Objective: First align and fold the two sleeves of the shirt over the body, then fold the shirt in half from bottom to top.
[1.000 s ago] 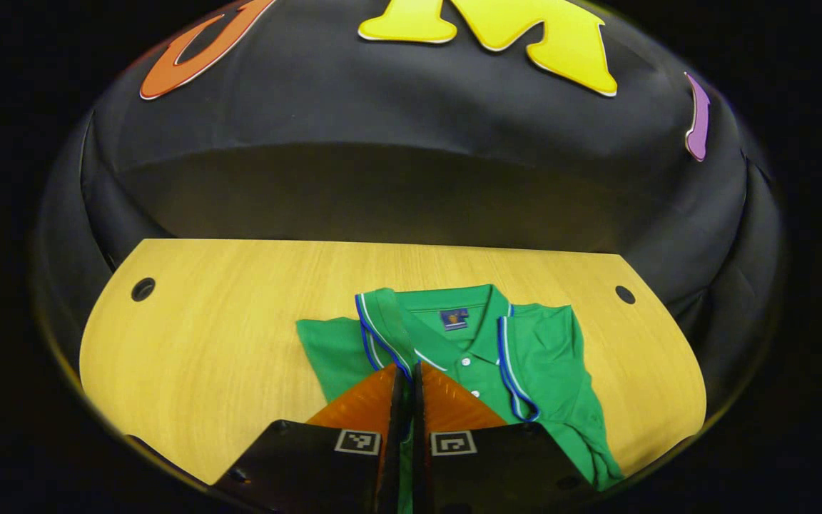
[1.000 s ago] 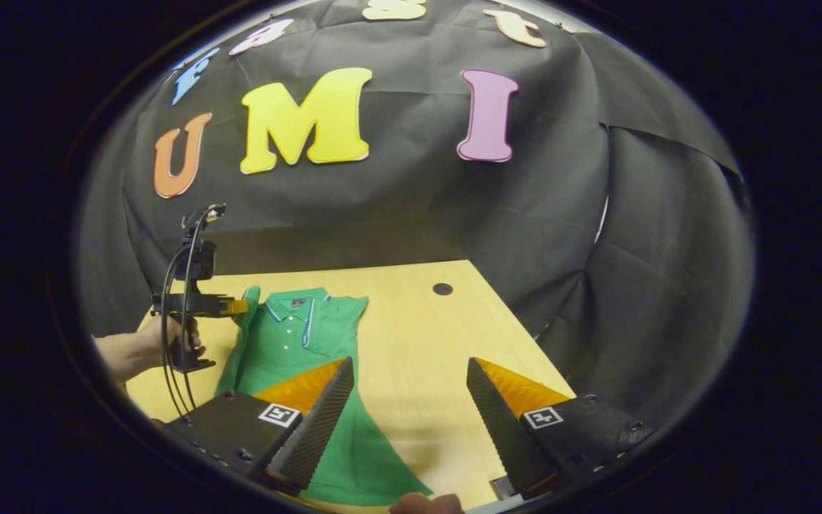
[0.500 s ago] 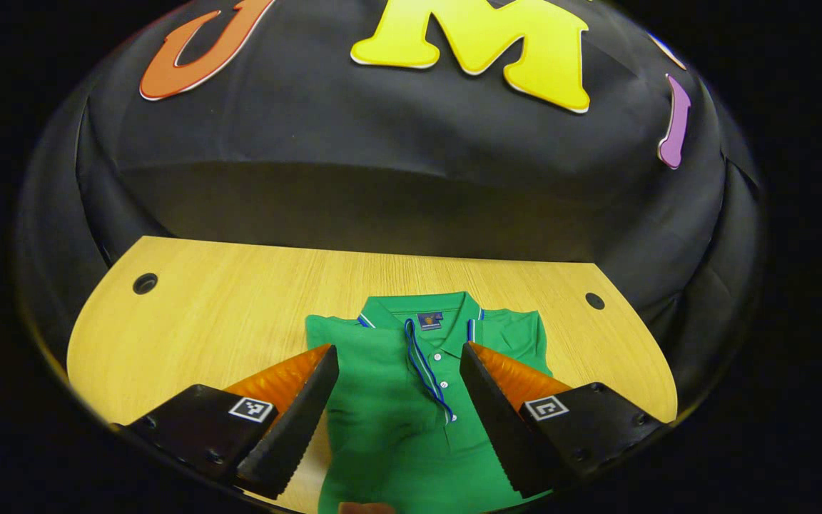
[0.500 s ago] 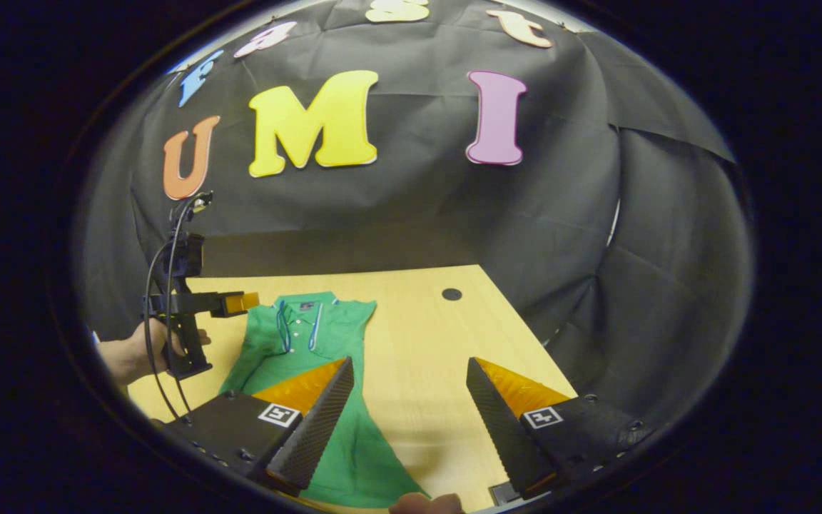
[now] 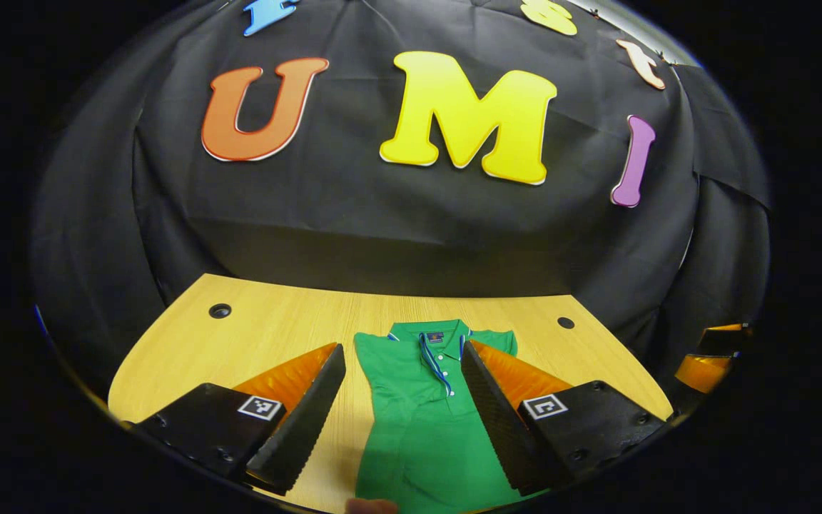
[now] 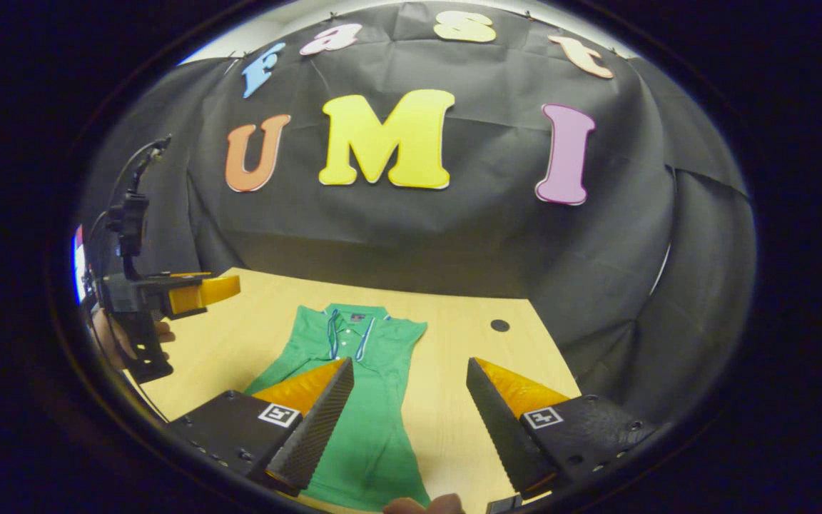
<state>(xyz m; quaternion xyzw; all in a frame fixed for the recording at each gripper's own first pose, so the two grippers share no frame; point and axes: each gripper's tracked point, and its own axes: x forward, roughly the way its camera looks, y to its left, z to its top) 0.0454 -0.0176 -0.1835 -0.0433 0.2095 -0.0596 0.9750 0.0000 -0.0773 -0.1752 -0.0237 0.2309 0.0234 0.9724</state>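
While both sleeves lie folded across the body, the green shirt [image 5: 418, 400] rests flat on the desk [image 5: 268, 335], collar at the far end and hem near, so the left gripper [image 5: 404, 421] on the left and the right gripper [image 6: 404, 428] on the right hang above it with jaws wide open, holding nothing, probably readying for the bottom-to-top fold. A second ago the left jaws were pinched on the left sleeve; now they have let go and pulled back toward the near edge.

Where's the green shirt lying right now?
The green polo shirt lies flat on the wooden table, collar toward the black cloth wall. In the left gripper view it sits between that gripper's open fingers; in the right gripper view, left of centre.
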